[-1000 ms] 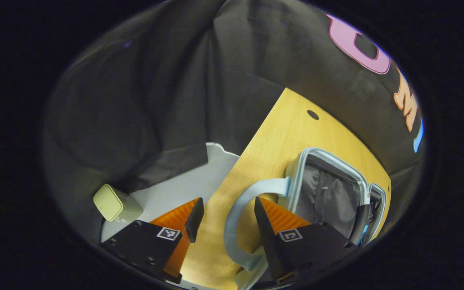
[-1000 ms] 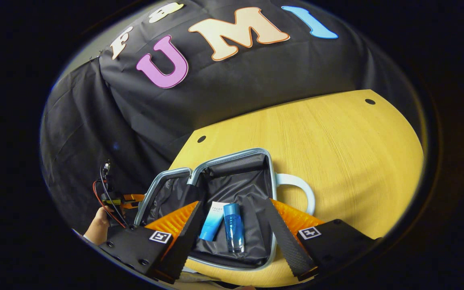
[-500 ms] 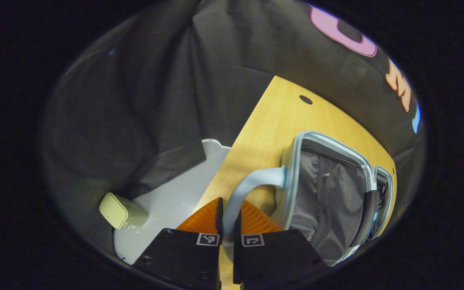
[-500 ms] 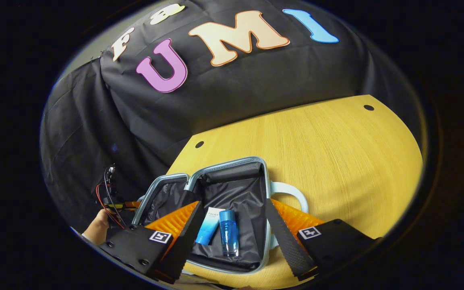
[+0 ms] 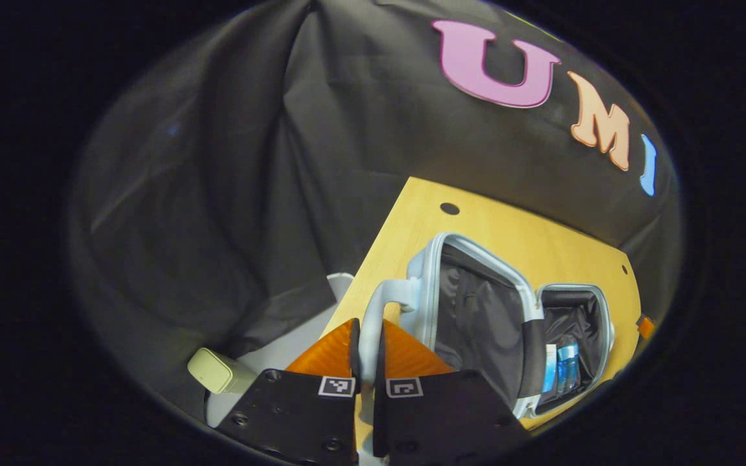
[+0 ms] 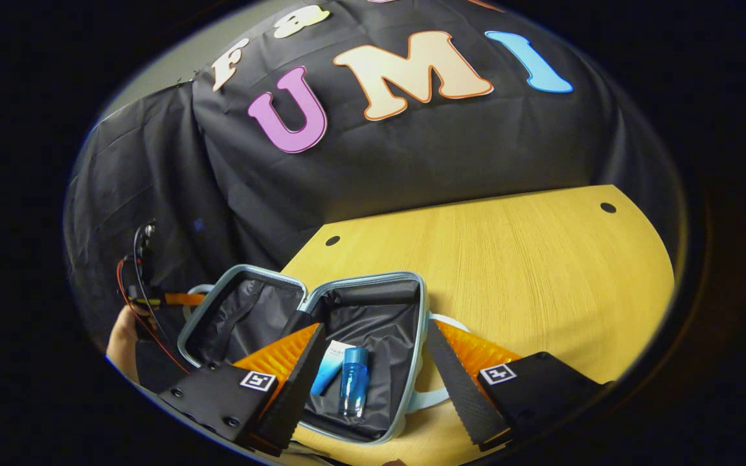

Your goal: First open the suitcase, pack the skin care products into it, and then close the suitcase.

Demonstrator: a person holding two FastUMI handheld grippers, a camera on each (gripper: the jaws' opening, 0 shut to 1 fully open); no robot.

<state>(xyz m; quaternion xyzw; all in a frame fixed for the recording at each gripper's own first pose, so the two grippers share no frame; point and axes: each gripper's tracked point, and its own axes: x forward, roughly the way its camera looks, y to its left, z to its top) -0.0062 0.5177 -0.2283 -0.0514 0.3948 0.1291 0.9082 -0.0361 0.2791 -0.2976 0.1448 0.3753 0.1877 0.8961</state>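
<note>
The left gripper point(image 5: 368, 353) pinched the suitcase point(image 5: 476, 317) by its handle point(image 5: 379, 310). The right gripper point(image 6: 373, 369) hung spread. The hard, light-looking shell would likely swing easily from that handle.

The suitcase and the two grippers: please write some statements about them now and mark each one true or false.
1. The suitcase lies open on the table. True.
2. The left gripper is shut on the handle. True.
3. The right gripper grips the blue bottle. False: it is open, and the bottle lies in the suitcase.
4. The tube lies on the table beside the suitcase. False: it lies inside, next to the bottle.
</note>
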